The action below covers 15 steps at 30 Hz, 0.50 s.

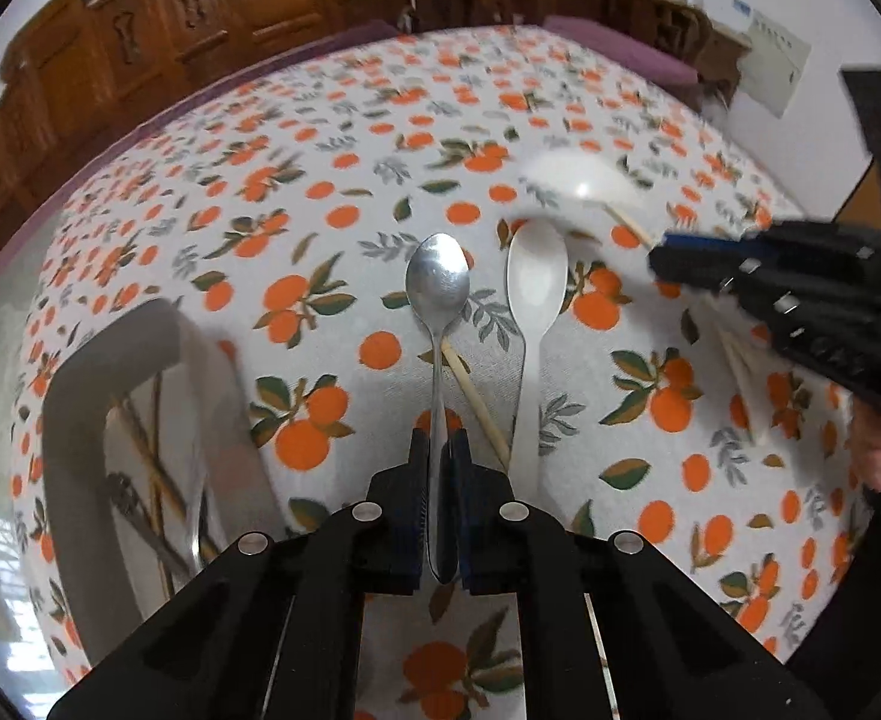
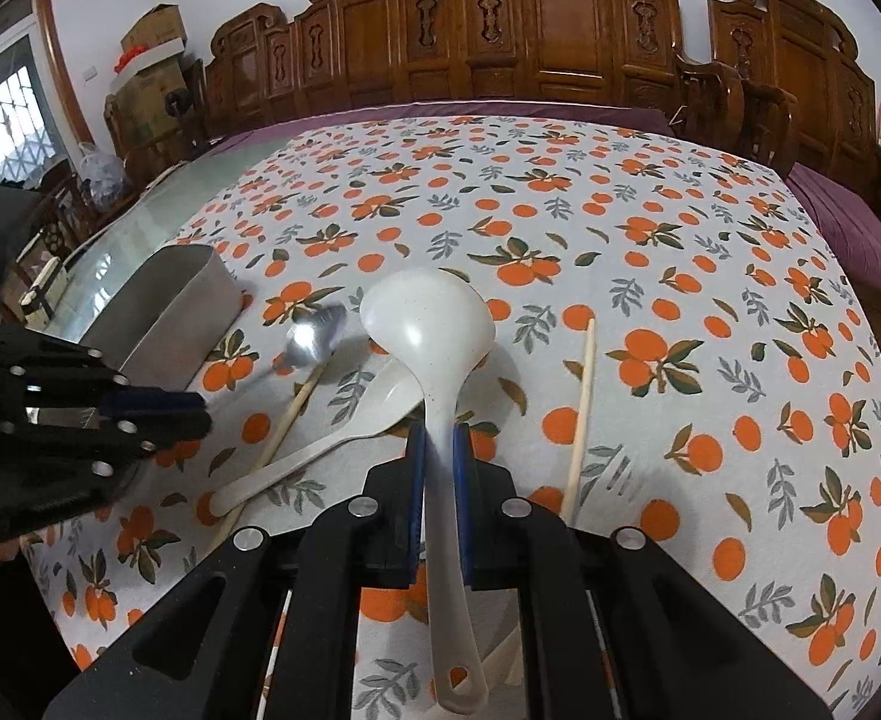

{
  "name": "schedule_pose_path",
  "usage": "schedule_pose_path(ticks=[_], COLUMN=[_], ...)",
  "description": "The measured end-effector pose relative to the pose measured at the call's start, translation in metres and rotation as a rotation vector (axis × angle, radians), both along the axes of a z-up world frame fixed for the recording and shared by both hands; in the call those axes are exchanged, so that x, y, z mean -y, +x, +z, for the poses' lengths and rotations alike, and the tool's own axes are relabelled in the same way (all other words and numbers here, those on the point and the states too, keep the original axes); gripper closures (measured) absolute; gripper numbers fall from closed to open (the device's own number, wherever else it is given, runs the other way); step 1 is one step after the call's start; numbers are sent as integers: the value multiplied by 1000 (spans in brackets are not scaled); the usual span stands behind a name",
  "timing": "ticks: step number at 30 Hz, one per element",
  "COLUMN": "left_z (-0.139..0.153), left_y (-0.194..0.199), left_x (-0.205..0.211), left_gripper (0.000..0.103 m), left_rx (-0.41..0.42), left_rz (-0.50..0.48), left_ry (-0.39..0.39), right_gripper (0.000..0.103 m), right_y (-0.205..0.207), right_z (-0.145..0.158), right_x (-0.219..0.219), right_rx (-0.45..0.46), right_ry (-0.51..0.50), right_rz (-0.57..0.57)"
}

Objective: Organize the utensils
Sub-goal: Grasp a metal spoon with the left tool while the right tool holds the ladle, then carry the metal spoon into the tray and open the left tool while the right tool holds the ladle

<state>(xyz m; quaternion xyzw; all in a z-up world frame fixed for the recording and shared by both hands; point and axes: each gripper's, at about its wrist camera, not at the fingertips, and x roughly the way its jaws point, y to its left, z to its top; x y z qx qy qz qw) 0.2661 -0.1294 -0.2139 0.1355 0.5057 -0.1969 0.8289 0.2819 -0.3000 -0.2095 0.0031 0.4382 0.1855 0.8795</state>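
From the left wrist, the left gripper is clamped on the handle of a shiny steel spoon, lifted just right of the grey metal utensil box. It looks thin, stiff and slippery, best pinched mid-handle.

From the right wrist, the right gripper is closed on the neck of a white plastic ladle, right of that box; it looks light and rigid, bowl-heavy.

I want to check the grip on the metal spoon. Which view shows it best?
The left wrist view: the metal spoon runs sharp and whole, its handle clamped in the left gripper. The right wrist view shows only its blurred bowl.
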Motion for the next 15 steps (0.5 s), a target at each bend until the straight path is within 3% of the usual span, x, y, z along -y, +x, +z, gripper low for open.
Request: schedule_pose_path(ticks=[9,15], left_z=[42,54], left_y=[-25,-35], left_x=[-24,-40], left_gripper=[96,96], left_rx=[102,140], left_rz=[41,82], left_ry=[-73,-85], right_gripper=[92,92], right_y=[-6,-16], right_z=[3,13], right_x=[-14,-25], right_rx=[4,25], right_ry=[7,31], right_rz=[14,42])
